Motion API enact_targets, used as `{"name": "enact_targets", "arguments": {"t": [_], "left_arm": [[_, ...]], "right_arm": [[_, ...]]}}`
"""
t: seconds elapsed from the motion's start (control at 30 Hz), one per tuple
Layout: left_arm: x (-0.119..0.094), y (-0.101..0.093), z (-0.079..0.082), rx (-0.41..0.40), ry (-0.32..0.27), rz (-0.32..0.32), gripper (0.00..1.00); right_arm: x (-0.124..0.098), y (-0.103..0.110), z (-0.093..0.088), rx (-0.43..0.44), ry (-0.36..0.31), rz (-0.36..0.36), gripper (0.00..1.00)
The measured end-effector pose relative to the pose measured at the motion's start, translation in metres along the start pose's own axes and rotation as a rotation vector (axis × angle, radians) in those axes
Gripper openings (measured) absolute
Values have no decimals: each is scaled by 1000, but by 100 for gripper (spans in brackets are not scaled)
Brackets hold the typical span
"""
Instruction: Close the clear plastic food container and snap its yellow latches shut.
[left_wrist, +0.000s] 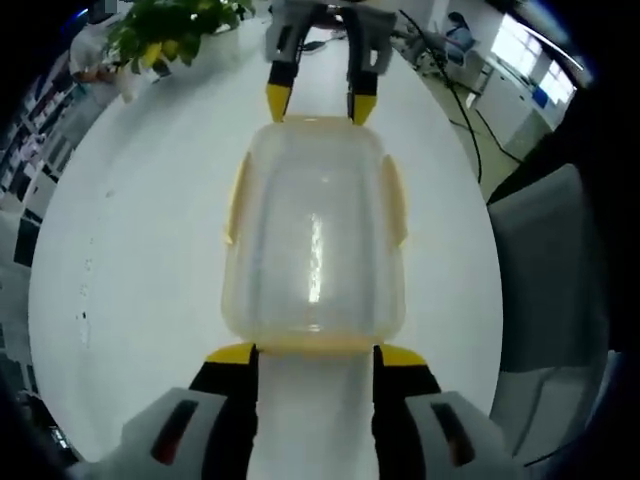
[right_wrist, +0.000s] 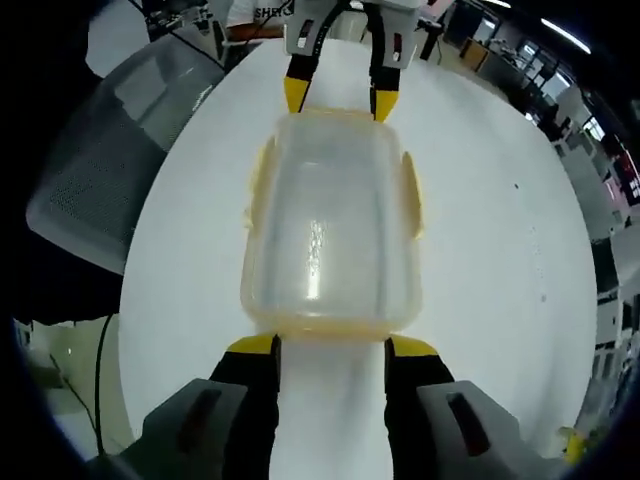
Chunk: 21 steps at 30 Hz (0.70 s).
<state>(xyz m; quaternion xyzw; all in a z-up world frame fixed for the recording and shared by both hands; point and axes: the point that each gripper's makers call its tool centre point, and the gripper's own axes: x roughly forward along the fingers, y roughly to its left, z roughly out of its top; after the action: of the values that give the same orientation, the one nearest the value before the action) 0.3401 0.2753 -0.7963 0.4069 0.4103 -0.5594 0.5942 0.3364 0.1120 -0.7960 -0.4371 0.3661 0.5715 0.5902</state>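
white letters, seemingly "sh", stand on a person's dark shirt (right_wrist: 268, 13); the rest is unreadable.

the left gripper view looks along its own left claw (left_wrist: 315, 352) from low over the white bench (left_wrist: 150, 250), close to the clear container (left_wrist: 315, 240), facing the right claw (left_wrist: 320, 102) at the far end. the right gripper view looks the opposite way, along the right claw (right_wrist: 330, 346) toward the left claw (right_wrist: 338, 100), equally near. both views share the container (right_wrist: 330, 230) and the bench (right_wrist: 480, 200) around it, seen from opposite ends.
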Motion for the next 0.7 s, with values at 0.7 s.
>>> {"name": "enact_targets", "arguments": {"t": [0.7], "left_arm": [[-24, 10, -9, -329, -158, 17, 41]], "right_arm": [[-29, -5, -7, 350, -146, -9, 35]]}}
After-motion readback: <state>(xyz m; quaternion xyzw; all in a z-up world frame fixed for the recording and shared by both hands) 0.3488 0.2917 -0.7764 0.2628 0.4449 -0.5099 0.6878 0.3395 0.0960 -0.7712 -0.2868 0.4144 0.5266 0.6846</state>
